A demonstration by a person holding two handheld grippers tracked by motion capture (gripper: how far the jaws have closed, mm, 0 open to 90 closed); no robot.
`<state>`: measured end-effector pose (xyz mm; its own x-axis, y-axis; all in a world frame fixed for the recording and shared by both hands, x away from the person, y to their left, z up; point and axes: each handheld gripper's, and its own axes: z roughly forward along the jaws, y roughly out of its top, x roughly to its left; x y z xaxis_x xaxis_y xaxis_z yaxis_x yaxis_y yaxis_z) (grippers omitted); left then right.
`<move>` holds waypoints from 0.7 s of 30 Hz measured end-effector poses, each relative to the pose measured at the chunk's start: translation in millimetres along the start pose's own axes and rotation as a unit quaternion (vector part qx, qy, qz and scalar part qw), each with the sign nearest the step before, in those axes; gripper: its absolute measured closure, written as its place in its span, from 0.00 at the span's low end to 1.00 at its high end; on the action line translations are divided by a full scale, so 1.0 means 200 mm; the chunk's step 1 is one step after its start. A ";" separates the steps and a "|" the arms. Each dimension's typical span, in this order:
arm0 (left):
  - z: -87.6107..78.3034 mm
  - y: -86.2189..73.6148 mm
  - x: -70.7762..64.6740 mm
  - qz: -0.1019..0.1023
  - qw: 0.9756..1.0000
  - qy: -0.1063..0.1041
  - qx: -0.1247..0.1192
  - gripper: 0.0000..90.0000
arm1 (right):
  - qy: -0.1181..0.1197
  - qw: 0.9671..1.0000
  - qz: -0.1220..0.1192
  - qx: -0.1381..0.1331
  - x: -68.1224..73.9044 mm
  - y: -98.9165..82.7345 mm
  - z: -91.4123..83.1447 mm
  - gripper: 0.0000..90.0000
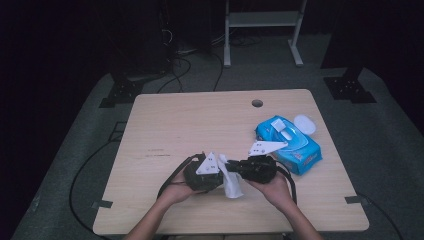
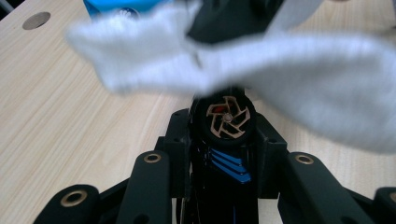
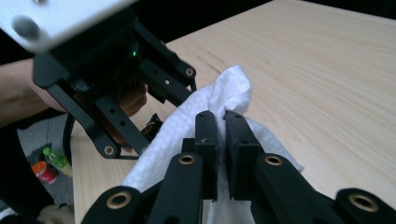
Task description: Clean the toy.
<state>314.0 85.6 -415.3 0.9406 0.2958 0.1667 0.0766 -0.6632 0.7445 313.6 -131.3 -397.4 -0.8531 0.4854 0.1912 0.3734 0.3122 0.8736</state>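
Observation:
A white wipe (image 1: pixel 231 186) hangs between my two grippers, just above the near middle of the table (image 1: pixel 175 125). My right gripper (image 3: pixel 223 125) is shut on the wipe (image 3: pixel 226 88), with its jaws pinched together over the cloth. In the left gripper view, my left gripper (image 2: pixel 224 140) is shut on a black toy car (image 2: pixel 227 119) with a bronze wheel and blue stripes. The wipe (image 2: pixel 289 79) lies blurred across the car's top. From above, the left gripper (image 1: pixel 202 175) and right gripper (image 1: pixel 240 167) face each other, tips almost meeting.
A blue pack of wipes (image 1: pixel 290 142) lies on the right of the table, with its white lid (image 1: pixel 304 124) flipped open behind it. A cable hole (image 1: pixel 257 103) sits near the far edge. A white stand (image 1: pixel 262 20) is on the floor beyond.

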 end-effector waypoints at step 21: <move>0.12 0.01 0.05 -0.020 0.990 -0.028 0.138 0.65 | -0.020 0.998 0.056 0.006 -0.13 -0.11 -0.03 0.93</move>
<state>331.2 70.0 -428.4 0.9512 0.2922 0.0994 0.1942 -0.8170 0.5429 325.4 -156.5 -418.6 -0.7914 0.5491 0.2687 0.4693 0.2641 0.8426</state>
